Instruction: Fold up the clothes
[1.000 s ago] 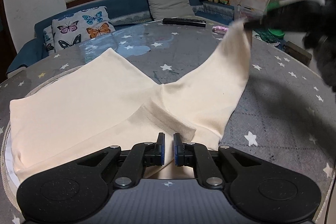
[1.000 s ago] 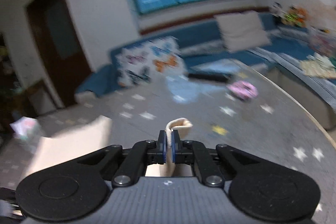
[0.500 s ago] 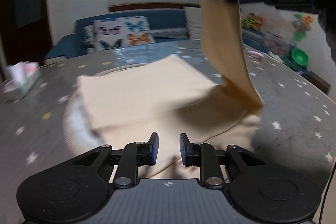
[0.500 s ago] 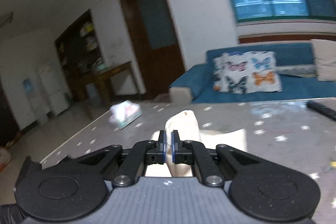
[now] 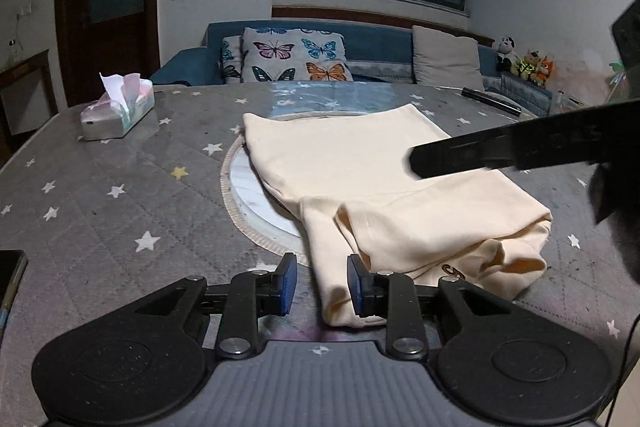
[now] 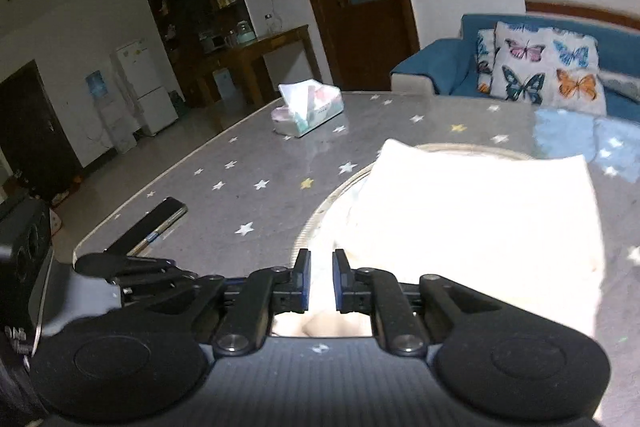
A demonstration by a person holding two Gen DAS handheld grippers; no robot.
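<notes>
The cream trouser leg [image 5: 432,223] now lies folded across at 3 o'clock (fold landed), both the left gripper [image 5: 322,285] and the right gripper [image 6: 321,281] jaws opening, releasing the cloth.

Left gripper [image 5: 318,285] angles downward, jaws opening, pads pressing nothing. Right gripper [image 6: 321,281] tilts down too, jaws just parting.

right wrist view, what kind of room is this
Most likely a home living and dining room: a blue sofa with a butterfly cushion, a white fridge by a wooden sideboard, and a star-print table holding a tissue box.
</notes>
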